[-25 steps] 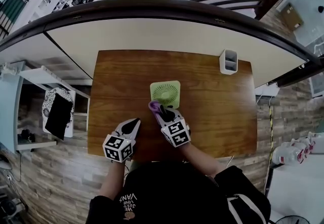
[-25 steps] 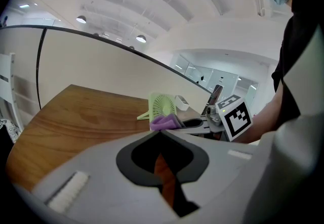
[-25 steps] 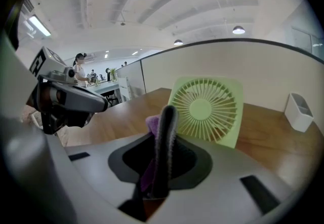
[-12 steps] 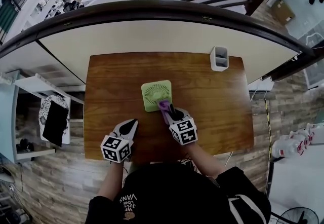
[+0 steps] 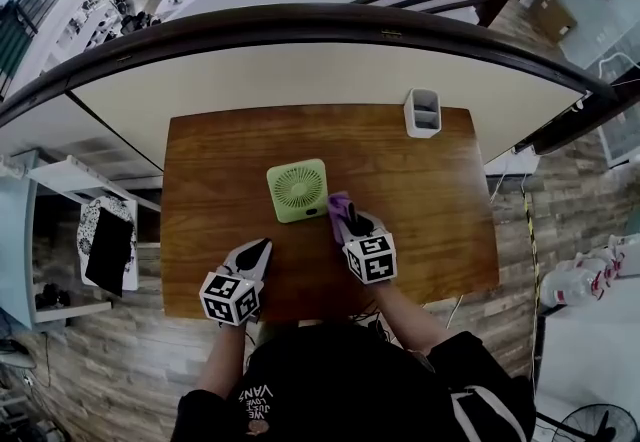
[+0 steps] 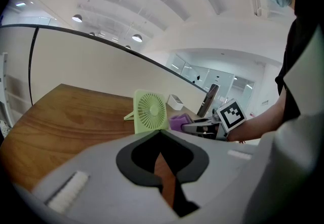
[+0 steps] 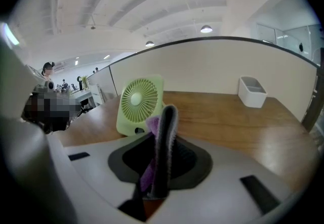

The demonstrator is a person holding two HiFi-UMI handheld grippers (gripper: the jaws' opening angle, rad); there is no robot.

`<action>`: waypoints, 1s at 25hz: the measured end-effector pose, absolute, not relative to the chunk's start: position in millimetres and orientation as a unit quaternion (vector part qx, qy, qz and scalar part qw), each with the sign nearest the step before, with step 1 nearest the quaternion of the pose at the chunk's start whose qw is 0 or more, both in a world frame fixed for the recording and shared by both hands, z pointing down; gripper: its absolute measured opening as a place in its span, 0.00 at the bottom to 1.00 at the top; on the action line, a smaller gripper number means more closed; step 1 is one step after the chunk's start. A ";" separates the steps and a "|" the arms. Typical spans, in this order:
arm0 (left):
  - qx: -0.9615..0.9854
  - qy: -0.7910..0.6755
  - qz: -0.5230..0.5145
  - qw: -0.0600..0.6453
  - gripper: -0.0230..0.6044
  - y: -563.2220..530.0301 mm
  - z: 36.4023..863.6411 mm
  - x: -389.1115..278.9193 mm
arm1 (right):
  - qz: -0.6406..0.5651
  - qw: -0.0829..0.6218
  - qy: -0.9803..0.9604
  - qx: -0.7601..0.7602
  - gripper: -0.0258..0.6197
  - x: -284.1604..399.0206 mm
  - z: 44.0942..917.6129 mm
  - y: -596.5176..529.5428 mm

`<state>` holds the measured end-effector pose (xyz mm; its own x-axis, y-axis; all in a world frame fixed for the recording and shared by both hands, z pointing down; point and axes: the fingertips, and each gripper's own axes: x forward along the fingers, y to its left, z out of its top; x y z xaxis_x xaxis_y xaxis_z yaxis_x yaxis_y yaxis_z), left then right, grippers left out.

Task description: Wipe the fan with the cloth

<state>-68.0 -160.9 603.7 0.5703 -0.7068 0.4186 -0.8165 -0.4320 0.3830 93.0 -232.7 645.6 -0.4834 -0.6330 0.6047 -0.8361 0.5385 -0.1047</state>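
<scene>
cloth (image 5: pixel 338 201) between right fingers (image 7: pixel 165 139), beside fan (image 5: pixel 297 190)

Left tongs (image 5: pixel 262 245) closed, empty; right tongs (image 5: pixel 348 218) clamped on cloth (image 5: pixel 337 200).

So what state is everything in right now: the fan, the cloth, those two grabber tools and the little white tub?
Fan: standing upright on the table.
Right gripper: jaws shut on the cloth.
Cloth: pinched upright, close by the fan's right edge; contact unclear.
Left gripper: jaws shut, nothing between them.
White tub: upright, open-topped, at the table's far edge.
</scene>
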 end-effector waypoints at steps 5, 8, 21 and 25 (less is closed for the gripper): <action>0.838 -0.466 0.086 0.270 0.05 -160.3 593.1 -56.0 | 0.190 0.222 -0.851 0.437 0.17 100.6 619.5 -225.2; 0.830 -0.483 0.081 0.267 0.05 -157.4 585.5 -50.4 | 0.187 0.191 -0.860 0.435 0.17 103.3 599.1 -217.5; 0.839 -0.486 0.039 0.241 0.06 -140.3 537.9 -24.2 | 0.200 0.094 -0.873 0.434 0.17 128.8 521.0 -179.0; 0.853 -0.468 0.032 0.229 0.05 -140.2 523.6 -30.8 | 0.196 0.077 -0.867 0.452 0.17 126.5 506.8 -169.6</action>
<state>-30.8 -140.2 523.6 0.5605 -0.7836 0.2680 -0.8126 -0.4580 0.3604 126.5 -169.6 506.8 -0.5798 -0.7531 0.3110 -0.8136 0.5146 -0.2706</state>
